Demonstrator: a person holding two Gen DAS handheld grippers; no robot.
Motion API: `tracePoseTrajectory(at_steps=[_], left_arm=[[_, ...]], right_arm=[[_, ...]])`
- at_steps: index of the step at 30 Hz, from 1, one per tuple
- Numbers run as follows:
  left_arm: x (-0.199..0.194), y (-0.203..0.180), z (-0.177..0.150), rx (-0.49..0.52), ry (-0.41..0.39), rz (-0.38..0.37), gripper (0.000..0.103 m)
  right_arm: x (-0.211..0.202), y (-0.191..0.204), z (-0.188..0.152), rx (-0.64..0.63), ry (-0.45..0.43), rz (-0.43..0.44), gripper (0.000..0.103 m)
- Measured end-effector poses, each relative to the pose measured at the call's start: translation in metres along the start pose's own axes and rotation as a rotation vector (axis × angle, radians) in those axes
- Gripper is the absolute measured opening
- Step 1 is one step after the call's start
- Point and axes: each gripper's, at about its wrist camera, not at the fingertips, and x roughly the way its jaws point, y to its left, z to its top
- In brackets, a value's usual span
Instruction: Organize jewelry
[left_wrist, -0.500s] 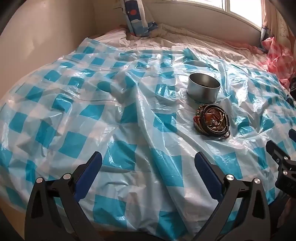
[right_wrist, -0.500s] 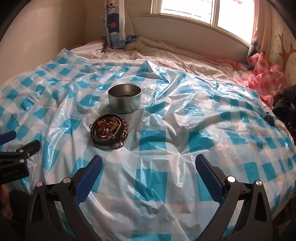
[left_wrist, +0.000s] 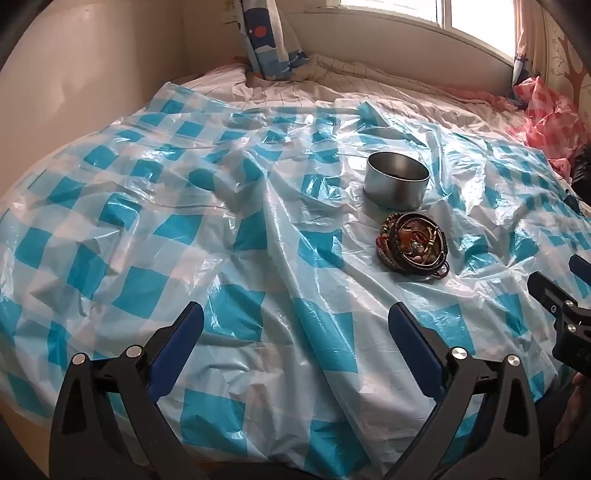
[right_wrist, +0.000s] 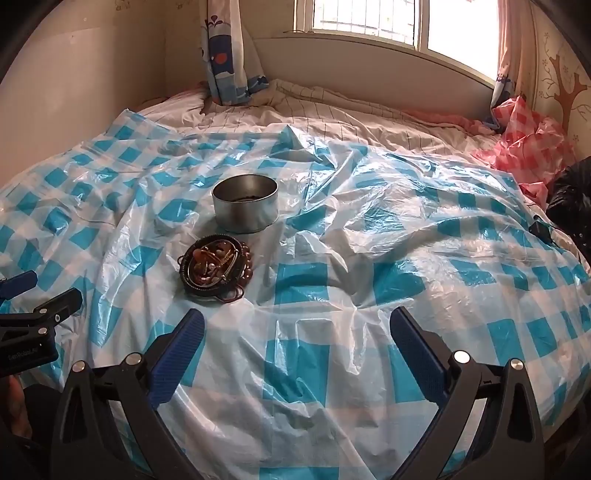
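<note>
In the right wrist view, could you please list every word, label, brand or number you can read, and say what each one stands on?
"GenRobot.AI", as best it reads: small white print on the black body of the left gripper at the left edge; the letters are small and partly blurred.
Metal tin: no lettering visible.
Jewelry pile: no text.
Checkered plastic sheet: pattern only, no text.
Curtain: cartoon pictures, no readable words.

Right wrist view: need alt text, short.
A round silver metal tin stands open on a blue-and-white checked plastic sheet spread over a bed, with a dark oval tray heaped with beaded jewelry just in front of it. The open right gripper frames the foreground, holding nothing.
</note>
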Motion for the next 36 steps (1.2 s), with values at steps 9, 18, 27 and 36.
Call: tracePoseTrajectory(at_steps=[9, 18, 27, 36], left_arm=[[-0.0015, 0.0009, -0.0006, 0.000, -0.006, -0.002, 0.097], [-0.0029, -0.0001, -0.0007, -0.001, -0.009, -0.003, 0.097], [-0.0031, -0.0007, -0.0011, -0.002, -0.009, -0.003, 0.097], [-0.0031, -0.0005, -0.0016, -0.004, -0.010, -0.003, 0.097]], right_arm=[[-0.0035, -0.0025, 0.0052, 0.024, -0.014, 0.001, 0.097], [-0.0006, -0.0096, 0.0024, 0.034, -0.011, 0.005, 0.097], [-0.0008, -0.0095, 0.0025, 0.033, -0.012, 0.005, 0.097], [-0.0008, -0.0097, 0.0021, 0.033, -0.012, 0.005, 0.097]])
